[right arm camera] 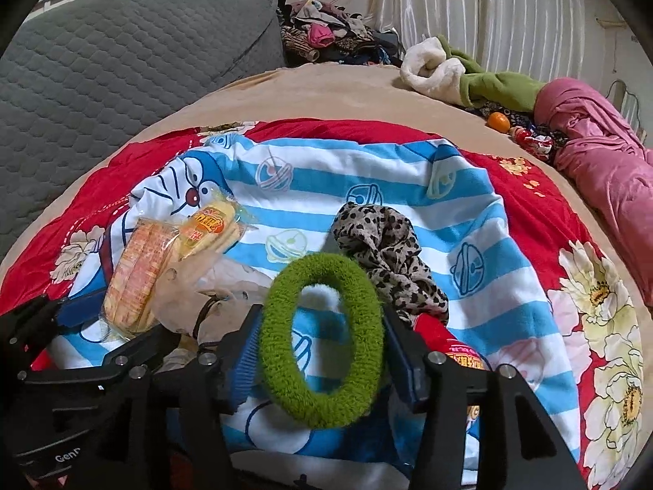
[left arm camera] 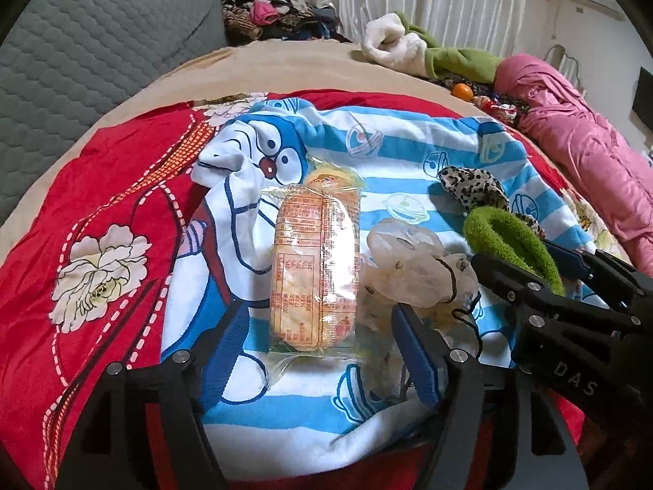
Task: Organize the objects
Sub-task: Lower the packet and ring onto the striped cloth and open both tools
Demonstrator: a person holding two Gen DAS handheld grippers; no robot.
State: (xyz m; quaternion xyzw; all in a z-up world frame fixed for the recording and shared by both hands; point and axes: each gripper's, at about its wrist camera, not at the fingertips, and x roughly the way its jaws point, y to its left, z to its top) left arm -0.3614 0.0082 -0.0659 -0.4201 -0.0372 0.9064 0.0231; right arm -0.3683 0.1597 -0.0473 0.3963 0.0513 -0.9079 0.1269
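My right gripper (right arm camera: 322,343) is shut on a fuzzy green hair tie (right arm camera: 322,339), held upright above a blue-striped cartoon cloth (right arm camera: 408,171). The green hair tie (left arm camera: 514,241) and right gripper (left arm camera: 543,261) also show at the right of the left wrist view. My left gripper (left arm camera: 314,343) is open, its fingers either side of a wrapped rice-cracker packet (left arm camera: 316,265) on the cloth (left arm camera: 408,151). A second packet (right arm camera: 212,224) lies beside the first (right arm camera: 136,277). A clear plastic bag (left arm camera: 412,261) and a leopard-print scrunchie (right arm camera: 387,261) lie close by.
The cloth lies on a red flowered sheet (left arm camera: 102,212) over a tan bed (right arm camera: 326,94). A grey quilted headboard (left arm camera: 94,41) stands at the left. Pink bedding (right arm camera: 604,155), a green-white garment (right arm camera: 469,73), an orange (right arm camera: 498,121) and a clothes pile (right arm camera: 326,36) sit beyond. A red packet (right arm camera: 453,347) lies under my right gripper.
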